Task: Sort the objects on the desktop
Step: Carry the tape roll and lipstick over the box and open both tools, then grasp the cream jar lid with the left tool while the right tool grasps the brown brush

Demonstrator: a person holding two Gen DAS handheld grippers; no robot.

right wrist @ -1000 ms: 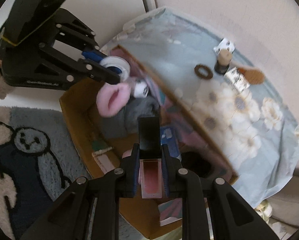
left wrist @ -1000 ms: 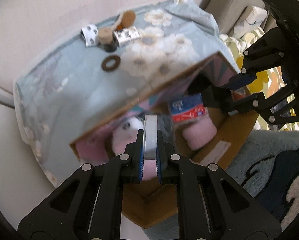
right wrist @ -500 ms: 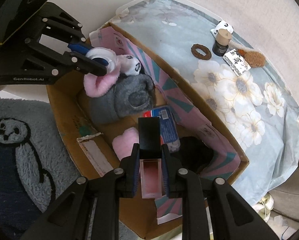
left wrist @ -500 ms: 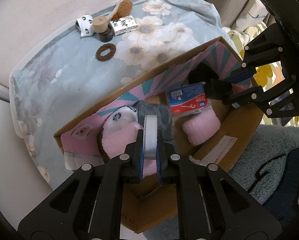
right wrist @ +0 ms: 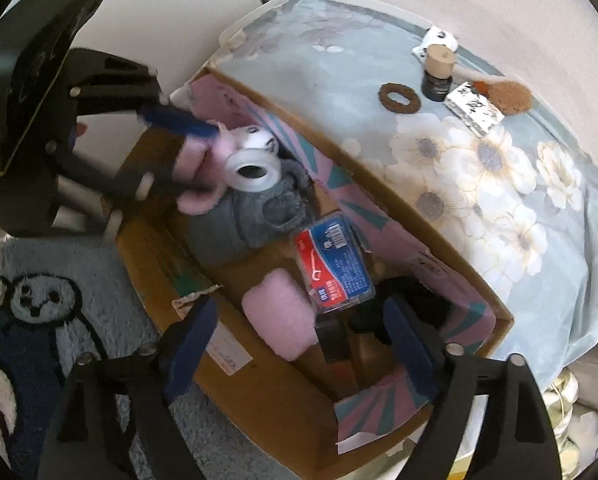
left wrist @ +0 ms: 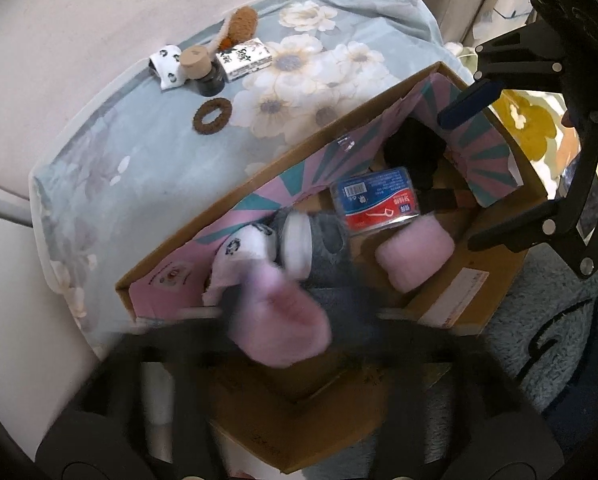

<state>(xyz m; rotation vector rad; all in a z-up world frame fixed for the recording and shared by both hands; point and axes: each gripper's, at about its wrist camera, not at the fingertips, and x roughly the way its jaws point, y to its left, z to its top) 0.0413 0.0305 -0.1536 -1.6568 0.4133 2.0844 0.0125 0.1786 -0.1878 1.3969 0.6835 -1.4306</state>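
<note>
Both grippers open over box (right wrist: 259, 396): right gripper (right wrist: 299, 356) above lip gloss (right wrist: 333, 344), left gripper (right wrist: 187, 156) beside tape roll (right wrist: 253, 170) on grey plush (right wrist: 255, 216).

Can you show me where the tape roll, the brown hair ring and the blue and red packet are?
tape roll (right wrist: 253, 170), right wrist view, on its white rim.
brown hair ring (left wrist: 213, 116), left wrist view, on its lower band.
blue and red packet (right wrist: 333, 264), right wrist view, middle of label.

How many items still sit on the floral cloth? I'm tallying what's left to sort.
5: panda-print pouch, cork-topped bottle, brown hair ring, patterned box, brown puff, clustered at the far edge. Others may be hidden.
</note>
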